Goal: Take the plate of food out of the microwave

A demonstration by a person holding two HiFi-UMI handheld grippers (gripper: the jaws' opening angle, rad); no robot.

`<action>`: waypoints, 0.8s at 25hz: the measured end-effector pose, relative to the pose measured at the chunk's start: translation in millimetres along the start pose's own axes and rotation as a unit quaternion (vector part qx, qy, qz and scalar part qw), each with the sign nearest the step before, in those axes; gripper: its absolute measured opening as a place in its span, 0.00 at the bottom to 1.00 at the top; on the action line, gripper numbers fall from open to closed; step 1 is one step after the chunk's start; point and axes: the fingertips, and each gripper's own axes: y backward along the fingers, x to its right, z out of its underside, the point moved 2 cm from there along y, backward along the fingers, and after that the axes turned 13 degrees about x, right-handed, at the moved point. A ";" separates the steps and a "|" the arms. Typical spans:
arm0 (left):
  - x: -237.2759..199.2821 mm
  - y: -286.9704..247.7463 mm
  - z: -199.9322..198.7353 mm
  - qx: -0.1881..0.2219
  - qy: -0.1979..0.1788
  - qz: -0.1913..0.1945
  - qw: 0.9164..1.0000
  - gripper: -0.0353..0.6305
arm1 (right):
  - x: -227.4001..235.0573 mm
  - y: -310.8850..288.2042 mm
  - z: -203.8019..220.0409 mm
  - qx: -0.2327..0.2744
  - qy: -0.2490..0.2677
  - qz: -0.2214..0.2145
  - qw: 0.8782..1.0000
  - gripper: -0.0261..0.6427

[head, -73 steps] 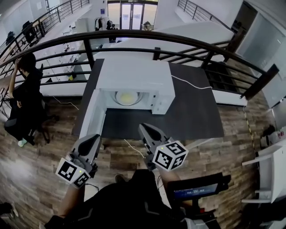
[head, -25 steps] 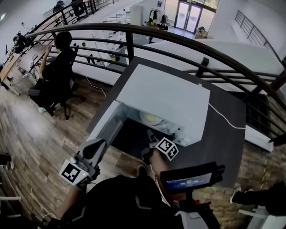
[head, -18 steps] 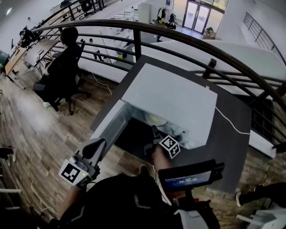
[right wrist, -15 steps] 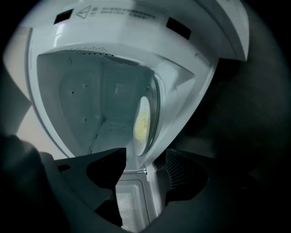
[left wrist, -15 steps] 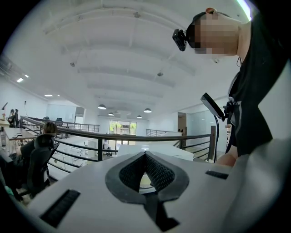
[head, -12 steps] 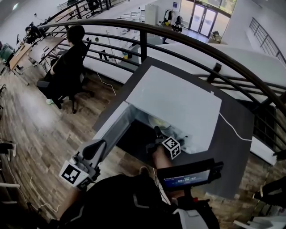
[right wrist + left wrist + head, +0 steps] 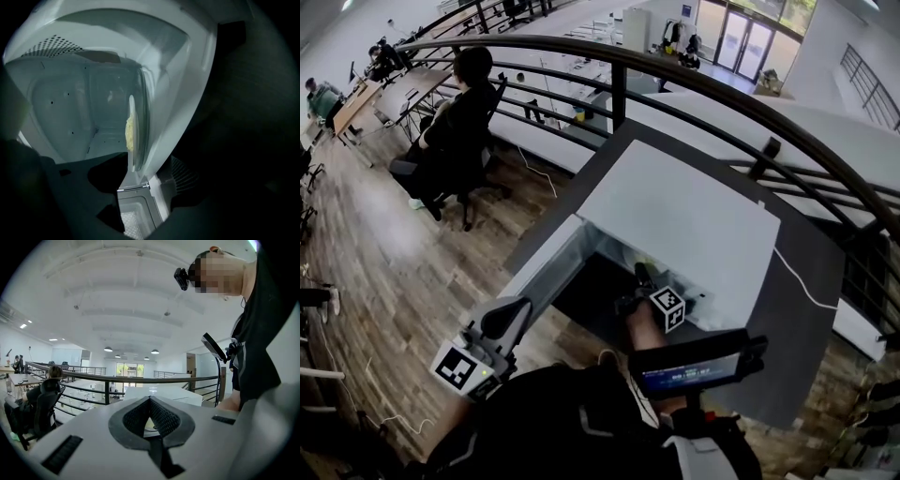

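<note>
Inside the open microwave: plate not yet gripped

On the dark table, the white microwave stands with its door open. Its plate of yellow food sits inside. The right gripper, jaws just widened, reaches in with the rim between them (unpinched). The left gripper hangs back, closed and empty. Gripping and withdrawal remain.

- Right gripper: in its own view the jaws, just opened wider with the plate ahead between them, are only dark shapes; contact cannot be told.
- The food on it is too blurred to name.
- Head view: the microwave roof hides nearly all the plate beyond this gripper's tips.
</note>
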 end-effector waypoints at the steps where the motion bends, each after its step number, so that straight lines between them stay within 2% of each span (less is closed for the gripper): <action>1: 0.3 0.4 0.5 -0.002 -0.001 0.000 1.000 0.06 | 1.6 -0.6 0.0 0.001 0.001 0.002 1.000 0.47; 5: 2.9 1.3 -0.6 -0.007 -0.005 0.002 1.000 0.06 | 8.0 1.2 -2.0 0.010 -0.025 0.014 1.000 0.47; 9: 4.0 2.2 -1.0 -0.009 -0.006 0.001 1.000 0.06 | 9.3 0.2 -9.3 0.019 -0.060 0.005 0.998 0.45; 16: -2.3 10.0 1.0 -0.010 -0.007 0.003 1.000 0.06 | 5.4 -4.1 -4.5 0.025 -0.054 0.002 0.998 0.44; 20: 1.2 14.5 1.6 -0.013 -0.004 -0.003 1.000 0.06 | 9.1 -1.7 -10.5 0.037 -0.074 0.004 0.997 0.43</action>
